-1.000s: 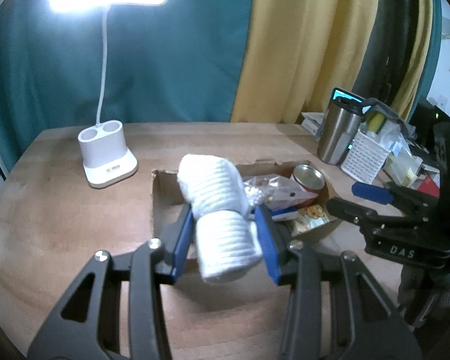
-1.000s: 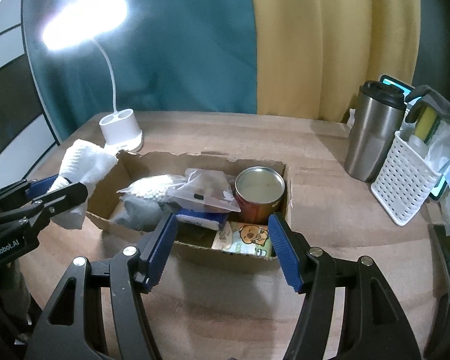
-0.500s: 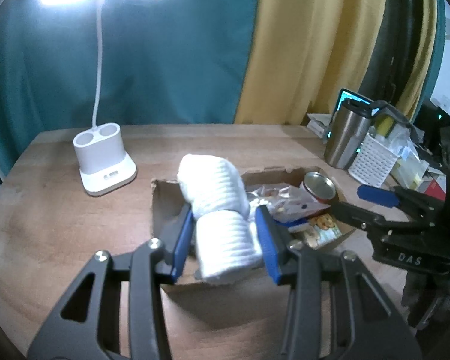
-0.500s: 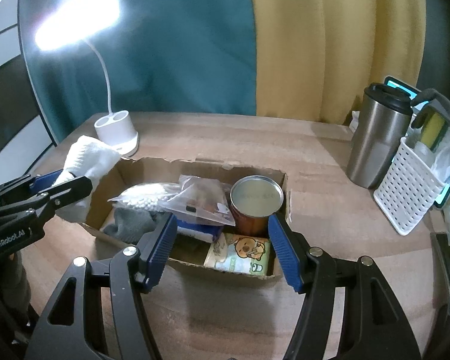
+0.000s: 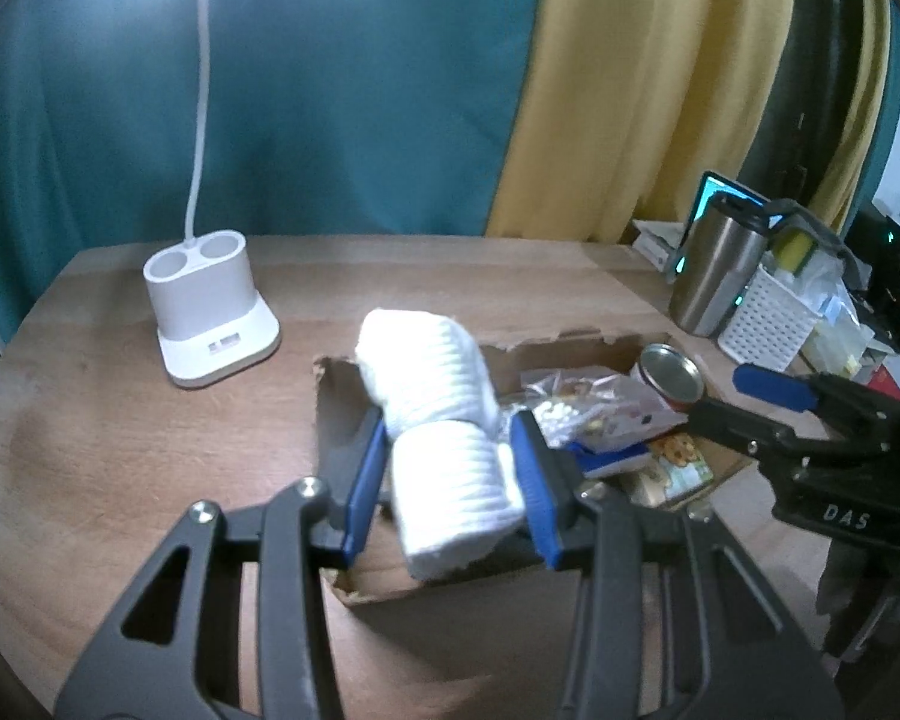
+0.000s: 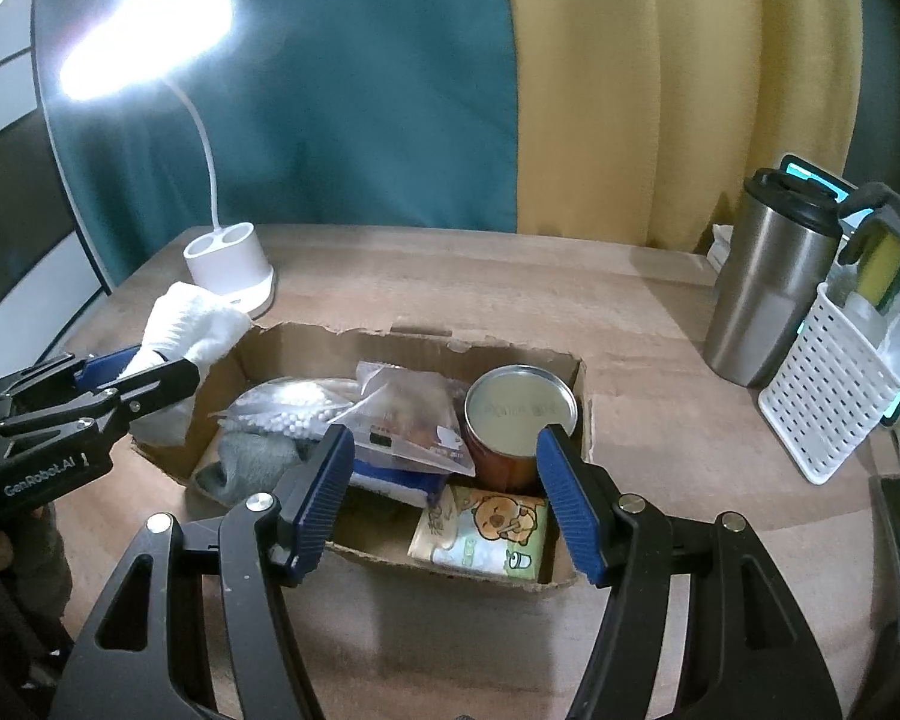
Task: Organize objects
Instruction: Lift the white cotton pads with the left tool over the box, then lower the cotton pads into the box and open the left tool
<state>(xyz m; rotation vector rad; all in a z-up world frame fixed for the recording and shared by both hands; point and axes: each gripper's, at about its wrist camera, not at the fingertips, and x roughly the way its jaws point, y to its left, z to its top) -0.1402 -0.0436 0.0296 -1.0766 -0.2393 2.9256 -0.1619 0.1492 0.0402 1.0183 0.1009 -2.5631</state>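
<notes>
My left gripper is shut on a rolled white towel and holds it over the left end of an open cardboard box. The towel and left gripper also show at the left of the right wrist view. The box holds a tin can, clear plastic bags, a grey cloth, a blue pack and a cartoon snack packet. My right gripper is open and empty, above the box's near side.
A white lamp base stands on the wooden table at the back left. A steel tumbler and a white perforated basket with sponges stand at the right. Teal and yellow curtains hang behind.
My left gripper has carried the towel forward, now over the box's left end. My right gripper has moved closer to the box and stays open.
</notes>
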